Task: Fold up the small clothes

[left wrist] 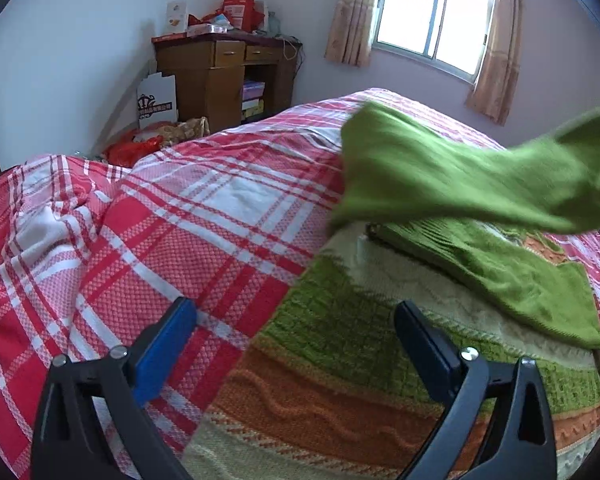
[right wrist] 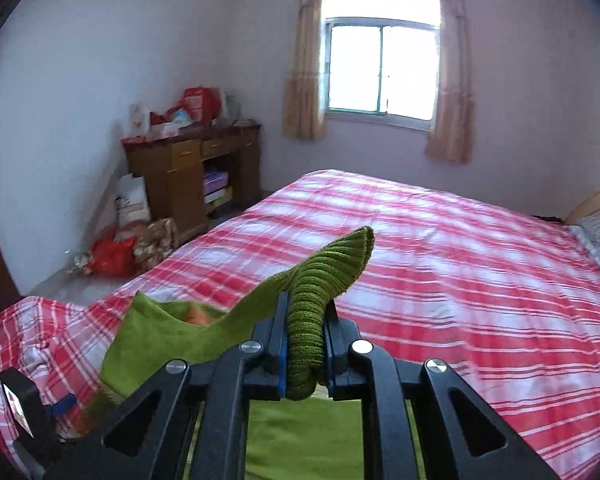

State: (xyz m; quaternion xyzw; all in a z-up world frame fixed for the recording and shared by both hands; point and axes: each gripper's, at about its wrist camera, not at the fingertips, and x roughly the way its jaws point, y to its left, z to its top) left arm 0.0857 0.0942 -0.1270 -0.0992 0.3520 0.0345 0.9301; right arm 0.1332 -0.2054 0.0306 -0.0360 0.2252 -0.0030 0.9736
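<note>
Right claw [right wrist: 305, 344] pinches green sleeve [right wrist: 320, 280] above bed [right wrist: 460, 280]

1. The left gripper [left wrist: 296, 320] points forward and downward, with its jaws spread wide and nothing between them.
2. One of its blue fingers [left wrist: 162, 354] is over the red checked bed cover [left wrist: 160, 240]; the other is over the near part of the knitted sweater [left wrist: 340, 380].
3. The right gripper [right wrist: 305, 344] is raised above the bed cover, pointing only a little below level.
4. Its jaws are drawn nearly together, pinching the sweater's green ribbed cuff, which sticks out beyond the fingertips.
</note>
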